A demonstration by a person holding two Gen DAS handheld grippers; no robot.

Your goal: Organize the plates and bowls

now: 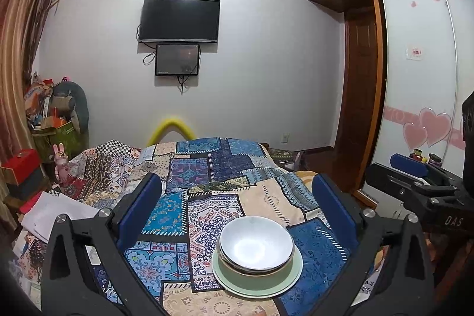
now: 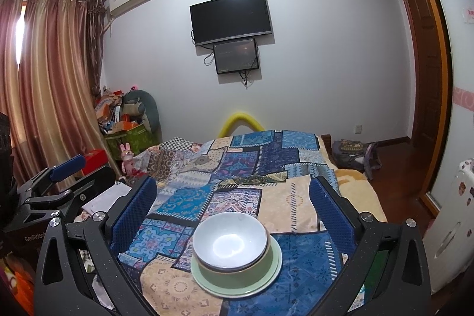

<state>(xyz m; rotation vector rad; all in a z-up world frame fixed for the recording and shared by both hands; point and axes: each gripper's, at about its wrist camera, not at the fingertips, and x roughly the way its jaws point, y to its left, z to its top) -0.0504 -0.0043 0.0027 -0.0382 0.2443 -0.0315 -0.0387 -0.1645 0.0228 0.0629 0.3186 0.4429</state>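
Nesting saves space: the white ceramic bowls (image 2: pixel 231 242) sit stacked on pale green round plates (image 2: pixel 237 280). Both the left gripper (image 1: pixel 234 206) and right gripper (image 2: pixel 232 206) stand spread wide, holding nothing, so stacking seems finished.

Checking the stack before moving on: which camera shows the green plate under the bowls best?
Right wrist: the green plate sits nearer centre, rim clear. Left wrist shows the same plate, lower right.

Nested bowls (image 2: pixel 231 246) on green plate (image 2: pixel 237 283)
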